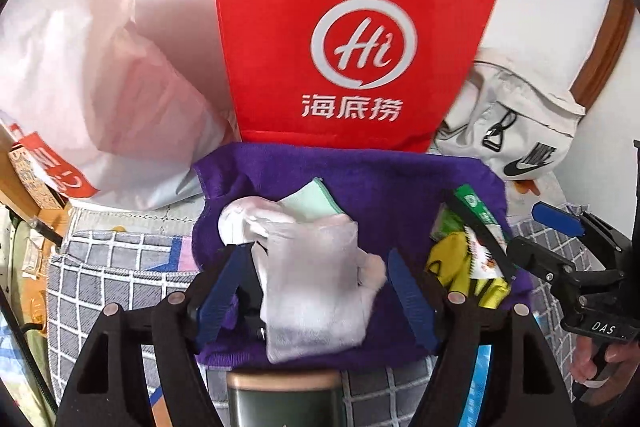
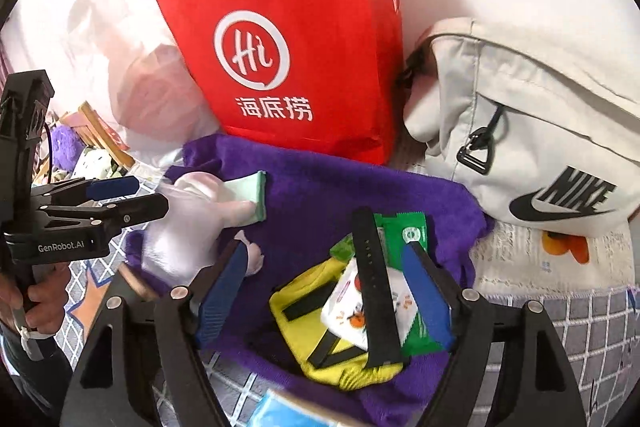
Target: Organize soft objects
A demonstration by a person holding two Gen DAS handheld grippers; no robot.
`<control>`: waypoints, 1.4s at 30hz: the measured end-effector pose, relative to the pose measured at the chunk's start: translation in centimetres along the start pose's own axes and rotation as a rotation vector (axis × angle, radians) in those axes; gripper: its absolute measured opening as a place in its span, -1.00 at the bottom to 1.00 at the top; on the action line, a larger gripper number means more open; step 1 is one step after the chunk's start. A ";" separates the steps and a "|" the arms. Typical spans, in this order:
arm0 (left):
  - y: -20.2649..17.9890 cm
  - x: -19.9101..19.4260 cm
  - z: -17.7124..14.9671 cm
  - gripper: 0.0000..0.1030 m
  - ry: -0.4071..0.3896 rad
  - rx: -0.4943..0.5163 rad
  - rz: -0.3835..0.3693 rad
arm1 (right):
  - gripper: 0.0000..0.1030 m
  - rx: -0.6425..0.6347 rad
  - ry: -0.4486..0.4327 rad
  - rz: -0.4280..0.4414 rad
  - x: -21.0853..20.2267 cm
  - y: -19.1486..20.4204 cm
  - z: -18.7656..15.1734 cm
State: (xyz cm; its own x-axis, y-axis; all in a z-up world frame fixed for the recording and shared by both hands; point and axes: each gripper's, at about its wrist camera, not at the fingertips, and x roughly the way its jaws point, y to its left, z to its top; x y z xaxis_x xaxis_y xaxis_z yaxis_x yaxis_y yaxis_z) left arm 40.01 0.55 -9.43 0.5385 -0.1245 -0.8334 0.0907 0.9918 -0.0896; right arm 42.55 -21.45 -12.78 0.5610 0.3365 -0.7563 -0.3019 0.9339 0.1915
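Note:
A purple towel (image 1: 380,179) (image 2: 340,187) lies spread on the bed. On its left lie white socks (image 1: 316,283) (image 2: 188,227) and a pale green folded cloth (image 1: 316,205) (image 2: 252,199). On its right lie a yellow cloth item (image 1: 452,263) (image 2: 304,307), a black strap (image 2: 374,291), a white wipes pack (image 2: 352,307) and a green packet (image 2: 408,231). My left gripper (image 1: 312,279) is open, its fingers either side of the socks. My right gripper (image 2: 328,283) is open over the yellow pile; it also shows in the left wrist view (image 1: 560,227).
A red paper bag (image 1: 344,27) (image 2: 296,39) stands behind the towel against the wall. A white Nike bag (image 1: 516,131) (image 2: 532,131) sits at the right. A white plastic bag (image 1: 80,75) is at the left. The bedcover (image 1: 100,279) is grey checked.

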 end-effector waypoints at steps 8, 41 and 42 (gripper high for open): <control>-0.3 -4.4 -1.9 0.46 -0.026 -0.020 -0.002 | 0.58 0.034 -0.030 -0.012 -4.9 1.5 -2.0; -6.7 -23.8 -20.3 0.90 -0.274 -0.002 0.081 | 1.00 0.100 -0.175 -0.226 -24.8 9.5 -19.0; -6.7 -24.1 -20.7 0.90 -0.278 -0.004 0.084 | 1.00 0.103 -0.178 -0.229 -25.3 9.5 -19.5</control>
State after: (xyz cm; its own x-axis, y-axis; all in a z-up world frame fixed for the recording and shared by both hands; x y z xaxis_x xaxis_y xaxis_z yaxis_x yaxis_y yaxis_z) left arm 9.08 -2.57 -0.09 0.7531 -0.0444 -0.6565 0.0332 0.9990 -0.0294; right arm 10.42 -23.45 -4.04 0.7346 0.1236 -0.6671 -0.0774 0.9921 0.0986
